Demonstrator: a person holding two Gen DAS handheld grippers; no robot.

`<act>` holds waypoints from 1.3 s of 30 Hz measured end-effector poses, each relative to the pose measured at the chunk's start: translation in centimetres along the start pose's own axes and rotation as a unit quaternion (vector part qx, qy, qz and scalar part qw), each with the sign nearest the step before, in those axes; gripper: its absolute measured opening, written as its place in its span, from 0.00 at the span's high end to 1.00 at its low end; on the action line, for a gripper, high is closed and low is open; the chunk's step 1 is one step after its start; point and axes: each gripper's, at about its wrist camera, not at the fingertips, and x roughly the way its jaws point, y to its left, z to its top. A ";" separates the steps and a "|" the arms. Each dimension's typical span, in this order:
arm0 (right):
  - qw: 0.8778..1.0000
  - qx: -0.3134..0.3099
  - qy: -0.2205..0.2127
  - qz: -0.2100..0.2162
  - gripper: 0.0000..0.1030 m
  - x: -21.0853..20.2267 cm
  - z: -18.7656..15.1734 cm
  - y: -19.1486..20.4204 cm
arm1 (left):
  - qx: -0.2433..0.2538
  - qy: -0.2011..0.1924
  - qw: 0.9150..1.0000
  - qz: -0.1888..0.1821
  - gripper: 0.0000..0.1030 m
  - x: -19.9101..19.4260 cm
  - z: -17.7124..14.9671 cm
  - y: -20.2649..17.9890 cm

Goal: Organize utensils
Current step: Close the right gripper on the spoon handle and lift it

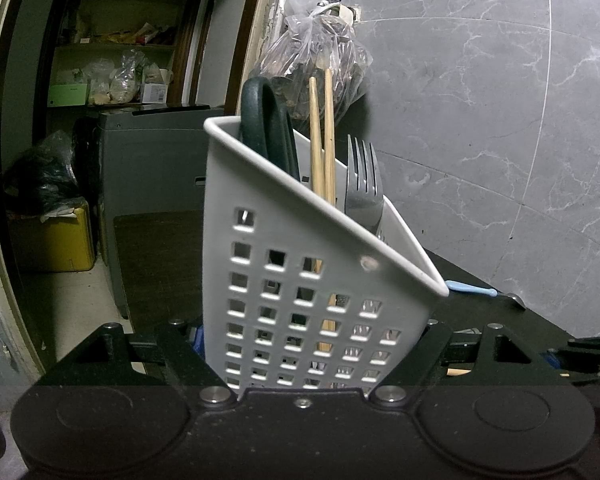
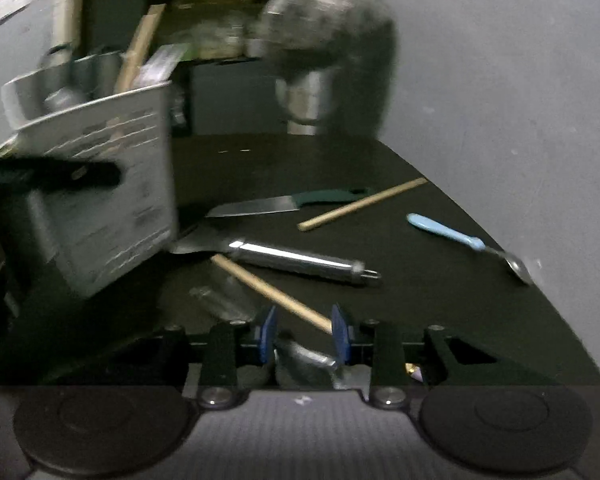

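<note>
My right hand-held gripper (image 2: 304, 330) is unclenched; a chopstick (image 2: 272, 292) lies between its pads, running toward eleven o'clock. My left hand-held gripper (image 1: 316, 344) clamps the holder (image 1: 300, 280).

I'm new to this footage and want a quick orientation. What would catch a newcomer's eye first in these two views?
The white perforated caddy, tilted and clamped in the left gripper, fills the left wrist view, holding chopsticks, a fork and a dark green handle. In the right wrist view, loose utensils lie across the black table: a green-handled knife, a shiny metal spatula and a blue-handled spoon near the right edge.
</note>
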 end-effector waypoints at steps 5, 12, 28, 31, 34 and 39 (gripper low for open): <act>0.998 -0.063 0.013 0.002 0.67 -0.1 -0.9 1.5 | 0.000 0.000 1.000 0.000 0.22 0.0 0.0 0.0; 0.989 -0.144 0.012 0.031 0.66 -4.3 -3.6 1.5 | -0.001 0.000 1.000 0.000 0.22 0.0 -0.1 0.0; 0.975 0.175 0.091 0.102 0.56 -5.8 -4.5 -8.5 | -0.001 0.001 1.000 0.000 0.22 0.2 -0.2 0.1; 0.972 0.193 0.081 0.106 0.55 -5.2 -4.5 -8.7 | -0.001 0.001 1.000 0.000 0.22 0.2 -0.2 0.0; 0.968 0.216 0.065 0.108 0.54 -4.3 -4.5 -9.1 | -0.001 0.001 1.000 0.000 0.22 0.2 -0.2 0.1; 0.957 0.260 0.042 0.122 0.51 -3.2 -4.5 -10.3 | -0.001 0.001 1.000 0.000 0.22 0.1 -0.4 0.1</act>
